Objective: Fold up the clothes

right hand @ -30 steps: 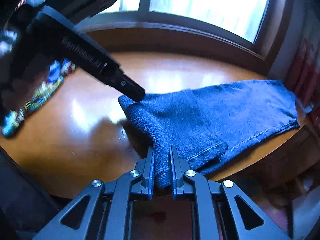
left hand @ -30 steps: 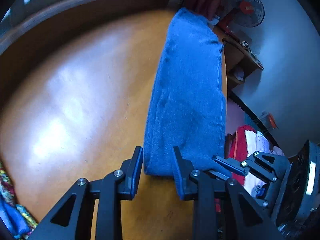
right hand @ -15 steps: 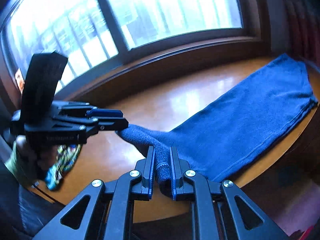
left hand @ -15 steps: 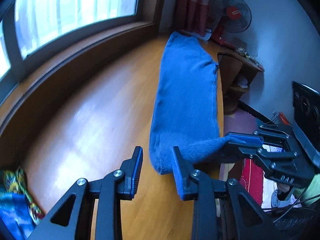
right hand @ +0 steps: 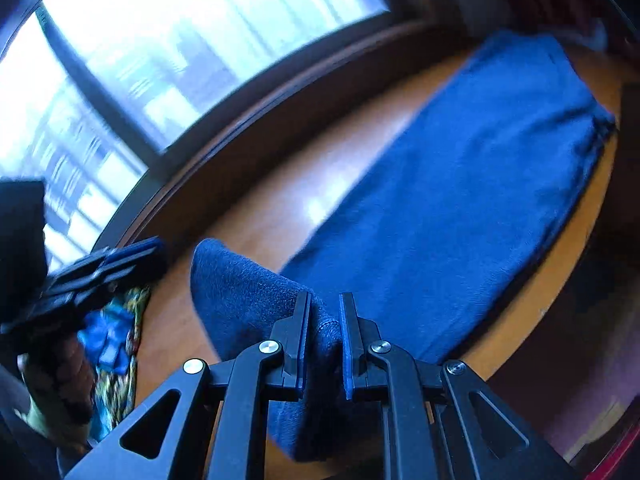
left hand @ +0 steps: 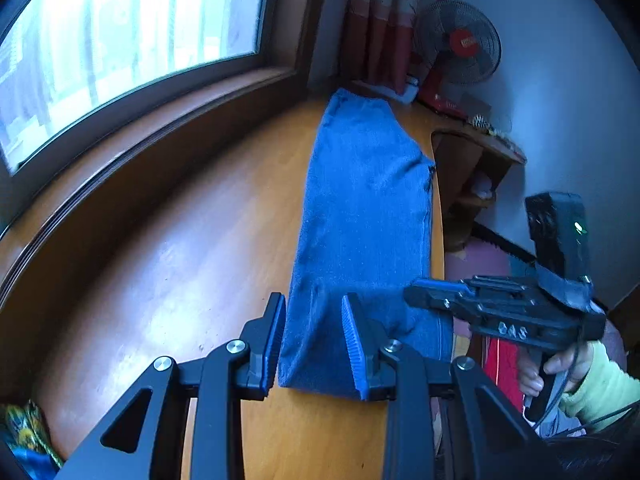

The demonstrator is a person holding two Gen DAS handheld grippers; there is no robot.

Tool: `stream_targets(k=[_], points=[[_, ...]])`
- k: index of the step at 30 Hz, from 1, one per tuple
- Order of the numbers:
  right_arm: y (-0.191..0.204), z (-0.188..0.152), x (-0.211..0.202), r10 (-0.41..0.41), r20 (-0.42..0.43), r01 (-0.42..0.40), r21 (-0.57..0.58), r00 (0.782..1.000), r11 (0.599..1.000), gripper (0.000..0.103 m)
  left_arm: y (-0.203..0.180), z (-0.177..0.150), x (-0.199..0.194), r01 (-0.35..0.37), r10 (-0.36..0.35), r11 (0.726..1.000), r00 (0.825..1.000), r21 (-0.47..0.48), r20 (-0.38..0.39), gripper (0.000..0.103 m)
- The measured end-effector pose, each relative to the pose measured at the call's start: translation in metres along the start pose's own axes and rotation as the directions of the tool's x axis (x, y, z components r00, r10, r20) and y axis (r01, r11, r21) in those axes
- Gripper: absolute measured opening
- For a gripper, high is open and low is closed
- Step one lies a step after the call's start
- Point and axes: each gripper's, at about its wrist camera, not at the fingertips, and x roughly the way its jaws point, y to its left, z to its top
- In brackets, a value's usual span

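Note:
A long blue garment (left hand: 364, 216) lies lengthwise on the orange wooden table (left hand: 168, 272), reaching from the near end to the far corner. My left gripper (left hand: 314, 340) is open, with the garment's near end showing in the gap between its fingers. In the left wrist view, a hand in a yellow-green sleeve holds my right gripper (left hand: 416, 292) at the garment's near right corner. The right gripper (right hand: 324, 332) is shut on that corner of the blue garment (right hand: 460, 200), and the near edge is raised in a fold. The left gripper (right hand: 156, 248) sits just left of that fold, apart from it.
A window (left hand: 120, 40) with a dark wooden sill runs along the table's left side. A fan (left hand: 460, 44), red curtain (left hand: 380, 20) and small shelf (left hand: 472, 160) stand past the far end. A colourful cloth (right hand: 116, 336) lies at the near left. The table's right edge (left hand: 438, 240) runs beside the garment.
The right gripper has lifted the garment's near corner higher and both views have tilted up. The left gripper stays open and now has the near end between its fingers.

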Motion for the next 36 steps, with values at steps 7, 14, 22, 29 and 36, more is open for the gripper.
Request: stream_targets(k=[7,14,22,29,36], points=[[-0.032,0.007,0.027,-0.050,-0.041,0.052,0.058,0.998,0.997,0.014,-0.023,0.000,0.056,0.049,-0.039,0.995,0.993,0.087,-0.112,0.027],[-0.032,0.006,0.033,-0.075,-0.032,0.075,0.000,0.997,0.997,0.014,-0.022,-0.011,0.102,0.018,0.000,0.995,0.984,0.096,-0.180,0.028],[0.009,-0.012,-0.001,-0.082,0.028,0.087,-0.236,0.996,0.968,0.039,-0.021,-0.017,0.105,0.000,0.014,0.997,0.985,0.078,-0.173,0.029],[-0.002,-0.033,0.016,-0.151,-0.017,0.141,-0.264,0.988,0.954,0.050,-0.019,-0.016,0.104,-0.004,0.016,0.997,0.987,0.073,-0.160,0.029],[0.010,-0.029,0.013,-0.255,-0.022,0.244,-0.218,0.967,0.945,0.050,-0.017,-0.017,0.101,0.027,-0.017,0.997,0.990,0.069,-0.143,0.036]])
